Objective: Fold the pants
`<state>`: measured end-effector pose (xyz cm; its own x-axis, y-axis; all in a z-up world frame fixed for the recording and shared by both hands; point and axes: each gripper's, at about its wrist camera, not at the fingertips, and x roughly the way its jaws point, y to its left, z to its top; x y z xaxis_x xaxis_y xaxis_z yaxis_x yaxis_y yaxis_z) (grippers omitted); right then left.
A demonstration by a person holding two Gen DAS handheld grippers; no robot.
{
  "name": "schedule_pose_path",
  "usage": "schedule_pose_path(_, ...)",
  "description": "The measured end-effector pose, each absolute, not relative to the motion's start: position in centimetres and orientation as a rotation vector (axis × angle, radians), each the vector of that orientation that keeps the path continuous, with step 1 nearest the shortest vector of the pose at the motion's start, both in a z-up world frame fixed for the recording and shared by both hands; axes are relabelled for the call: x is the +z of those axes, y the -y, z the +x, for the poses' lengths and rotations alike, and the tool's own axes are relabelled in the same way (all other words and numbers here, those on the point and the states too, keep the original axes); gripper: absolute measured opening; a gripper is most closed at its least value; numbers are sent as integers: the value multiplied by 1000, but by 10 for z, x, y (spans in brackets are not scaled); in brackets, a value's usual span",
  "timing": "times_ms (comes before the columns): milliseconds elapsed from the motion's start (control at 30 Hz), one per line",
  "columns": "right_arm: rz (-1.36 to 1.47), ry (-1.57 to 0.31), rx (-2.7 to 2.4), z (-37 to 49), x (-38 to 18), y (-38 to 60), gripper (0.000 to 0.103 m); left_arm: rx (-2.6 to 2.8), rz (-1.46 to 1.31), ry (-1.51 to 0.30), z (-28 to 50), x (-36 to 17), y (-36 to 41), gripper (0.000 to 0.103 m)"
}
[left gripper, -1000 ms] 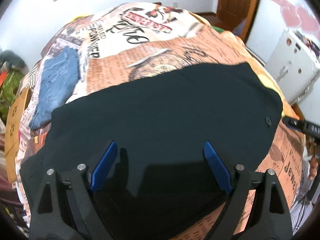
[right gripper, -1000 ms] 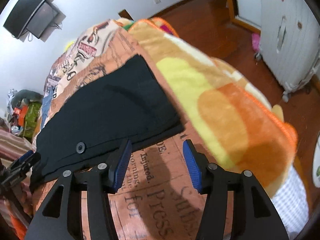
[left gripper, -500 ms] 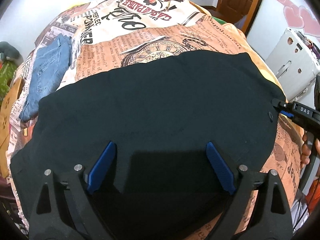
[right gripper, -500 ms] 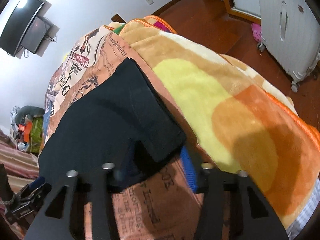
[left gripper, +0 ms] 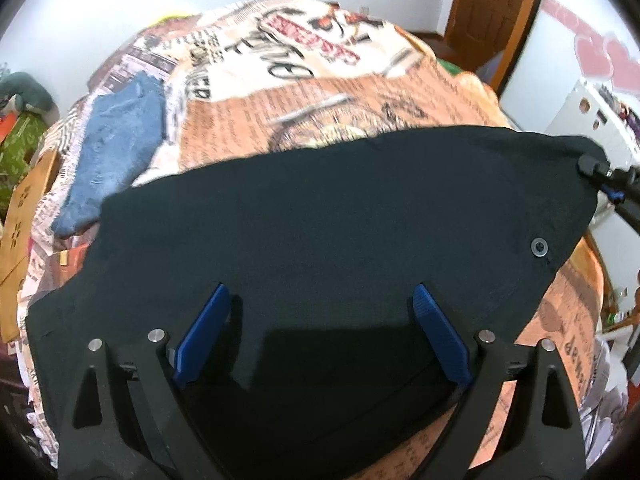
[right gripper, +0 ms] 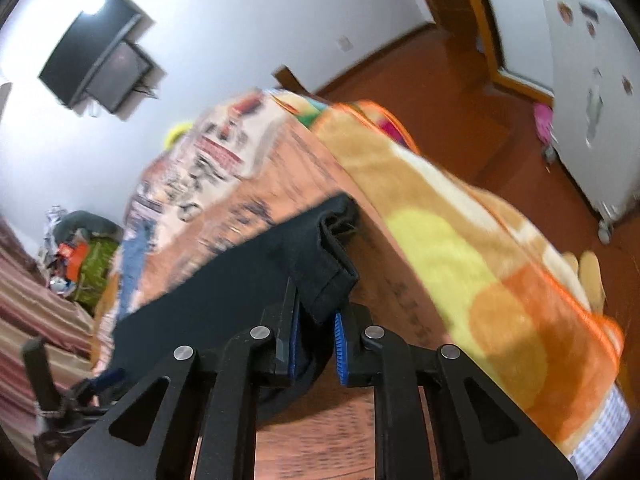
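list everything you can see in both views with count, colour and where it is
black pants: one, black, spread across the bed, one corner lifted
button: one, dark, on the pants near their right edge
blue jeans: one, blue, on the bed's far left
bedspread: one, orange and cream newspaper print, covering the bed
blanket: one, yellow and orange, along the bed's right side
television: one, black, on the wall
cabinet: one, white, on the wood floor
door: one, brown, far wall
left claw: black with blue pads, open above the pants
right claw: black with blue pads, shut on the pants corner
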<state>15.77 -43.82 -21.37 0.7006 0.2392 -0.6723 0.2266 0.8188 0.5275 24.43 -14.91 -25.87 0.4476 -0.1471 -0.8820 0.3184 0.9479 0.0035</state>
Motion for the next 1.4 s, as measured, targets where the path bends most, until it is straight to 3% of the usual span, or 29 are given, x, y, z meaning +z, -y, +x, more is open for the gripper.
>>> schedule_pose_path(267,528,-701,170,181,-141,387,13,-220,129,-948,227,-217,97,94)
schedule_pose_path(533,405,-692,345,206,-113,305,13,-85,22,-872,208,-192,16,94)
schedule_pose_path(767,295,-816,527,217,-141,218,13,23,-57,-861,186,-192,-46,94)
schedule_pose_path(1000,175,-1038,652,208,-208,150,13,69,-99,-895,175,-205,-68,94)
schedule_pose_path(1167,111,-1099,654,195,-225,135,27,63,-76,-911,177,-210,-61,94)
schedule_pose_path(1233,132,-1098,666,194,-219,141,41,48,-68,-907,181,-208,-54,94)
schedule_pose_path(1400,137,-1011,636,188,-193,166,45,-1,-28,-890,195,-198,-30,94)
